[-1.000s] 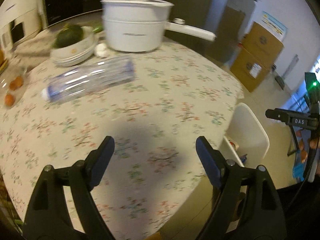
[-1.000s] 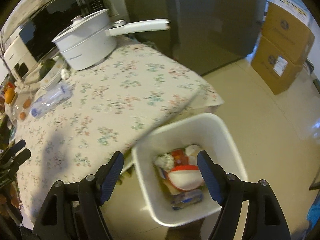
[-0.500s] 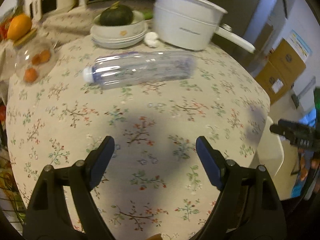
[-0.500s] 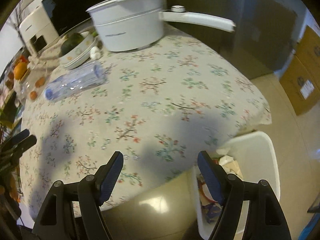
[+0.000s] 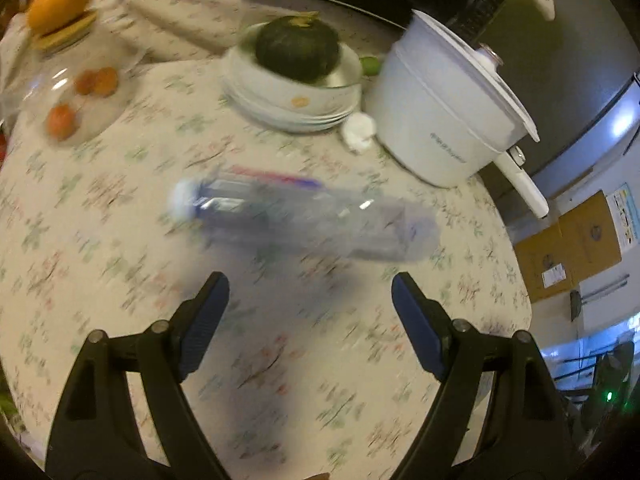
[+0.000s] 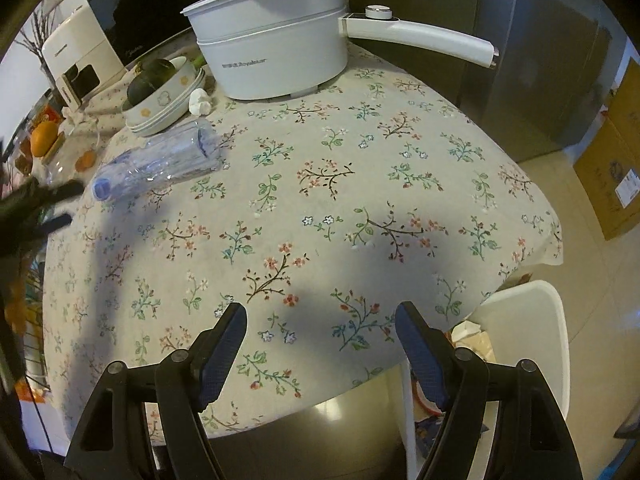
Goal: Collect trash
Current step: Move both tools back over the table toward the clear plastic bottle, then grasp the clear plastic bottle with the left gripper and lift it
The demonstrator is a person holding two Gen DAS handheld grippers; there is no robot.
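My left gripper (image 5: pixel 310 292) hovers with jaws wide and empty over the floral tablecloth (image 5: pixel 280 360), the clear plastic bottle (image 5: pixel 304 216) lying on its side just above it at mid-frame, blurred. My right gripper (image 6: pixel 320 320), likewise wide and empty, hangs over the table's near edge; the white trash bin (image 6: pixel 532 320) sits lower right.

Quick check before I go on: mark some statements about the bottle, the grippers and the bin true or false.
1. The bottle lies on its side on the table. True.
2. The left gripper is shut on the bottle. False: it is open, short of the bottle.
3. The right gripper is open and empty. True.
4. The bin is empty. False: trash is inside.
5. The pot has no lid. False: the lid is on.
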